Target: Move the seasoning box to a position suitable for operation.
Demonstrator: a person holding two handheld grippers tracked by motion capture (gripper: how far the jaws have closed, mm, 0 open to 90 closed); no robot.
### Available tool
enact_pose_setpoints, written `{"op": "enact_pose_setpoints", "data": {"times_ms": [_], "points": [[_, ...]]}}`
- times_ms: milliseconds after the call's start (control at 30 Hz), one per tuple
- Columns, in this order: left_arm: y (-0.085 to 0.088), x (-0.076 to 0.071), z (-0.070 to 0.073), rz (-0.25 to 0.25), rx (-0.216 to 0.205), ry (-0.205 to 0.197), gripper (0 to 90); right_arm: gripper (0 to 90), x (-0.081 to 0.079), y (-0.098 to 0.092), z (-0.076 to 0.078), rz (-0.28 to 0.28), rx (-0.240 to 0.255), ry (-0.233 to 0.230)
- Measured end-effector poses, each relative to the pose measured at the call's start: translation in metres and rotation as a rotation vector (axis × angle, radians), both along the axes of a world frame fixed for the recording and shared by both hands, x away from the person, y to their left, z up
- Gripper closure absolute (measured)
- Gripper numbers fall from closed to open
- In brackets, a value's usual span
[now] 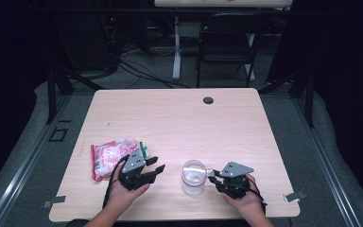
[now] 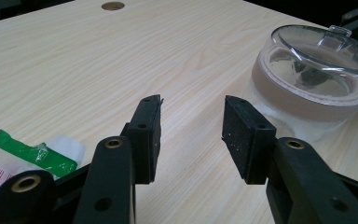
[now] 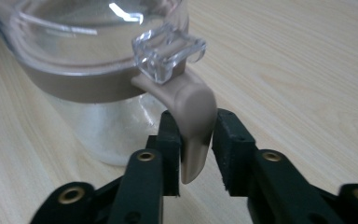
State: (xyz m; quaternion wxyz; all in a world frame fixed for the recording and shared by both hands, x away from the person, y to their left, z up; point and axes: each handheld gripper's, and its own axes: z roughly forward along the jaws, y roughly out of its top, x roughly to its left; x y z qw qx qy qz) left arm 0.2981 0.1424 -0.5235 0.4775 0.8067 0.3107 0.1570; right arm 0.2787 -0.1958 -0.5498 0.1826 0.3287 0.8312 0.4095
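From the high view, a clear lidded jar (image 1: 193,177) stands near the front edge of a pale wooden table (image 1: 179,118), between the left gripper (image 1: 149,169) and the right gripper (image 1: 216,178); a red-and-white snack packet (image 1: 111,157) lies just behind the left hand, and a folding chair (image 1: 227,45) and trailing cables sit on the dim floor beyond. In the left gripper view, the left gripper (image 2: 191,116) hangs half open over bare wood, nothing between its jaws, the jar (image 2: 314,74) off to the side with its tan collar and transparent lid. In the right gripper view, the right gripper (image 3: 196,135) brackets the jar's tan latch tab (image 3: 193,126), jaws close on either side with a sliver of space showing on the right, so no firm pinch is evident. The jar looks rigid, smooth and light, likely slippery at the wall; the tab or the collar seems the surest purchase, with the body steadied against tipping.
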Motion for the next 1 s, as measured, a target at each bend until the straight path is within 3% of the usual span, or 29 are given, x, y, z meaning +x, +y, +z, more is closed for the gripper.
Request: {"op": "enact_pose_setpoints", "data": {"times_ms": [167,200,300,400,533,633,700,733,867,967,1000], "points": [[0.001,0.0,0.001,0.006,-0.006,0.003,57.4,61.2,-0.008,-0.004,0.009,0.002,0.008,-0.018],[0.002,0.001,0.002,0.01,-0.014,0.005,57.5,60.2,-0.014,-0.003,0.015,0.015,-0.021,-0.036],[0.003,0.002,0.004,0.012,-0.016,-0.001,58.5,60.2,-0.019,-0.002,0.021,0.025,-0.049,-0.061],[0.003,0.002,0.005,0.016,-0.028,0.001,59.1,61.4,-0.021,-0.003,0.024,0.02,-0.035,-0.05],[0.0,0.003,0.005,0.011,-0.012,-0.008,59.0,61.5,-0.024,-0.006,0.031,-0.014,-0.018,-0.064],[-0.002,0.003,0.007,0.008,0.003,-0.015,58.7,63.0,-0.025,-0.009,0.035,-0.043,-0.006,-0.048],[-0.004,0.005,0.014,0.001,-0.018,0.009,59.6,66.5,-0.026,-0.009,0.043,-0.097,-0.011,-0.056],[-0.004,0.005,0.014,0.001,-0.018,0.009,59.6,66.5,-0.026,-0.009,0.043,-0.097,-0.011,-0.056],[-0.014,0.007,0.029,-0.003,-0.015,0.023,60.7,74.0,-0.025,-0.007,0.066,-0.146,0.06,-0.017],[-0.019,0.009,0.035,-0.021,-0.028,0.044,64.1,74.4,-0.024,-0.003,0.074,-0.159,0.032,-0.018],[-0.024,0.012,0.043,-0.014,-0.034,0.064,64.2,74.6,-0.02,0.002,0.079,-0.164,0.02,0.0]]}}
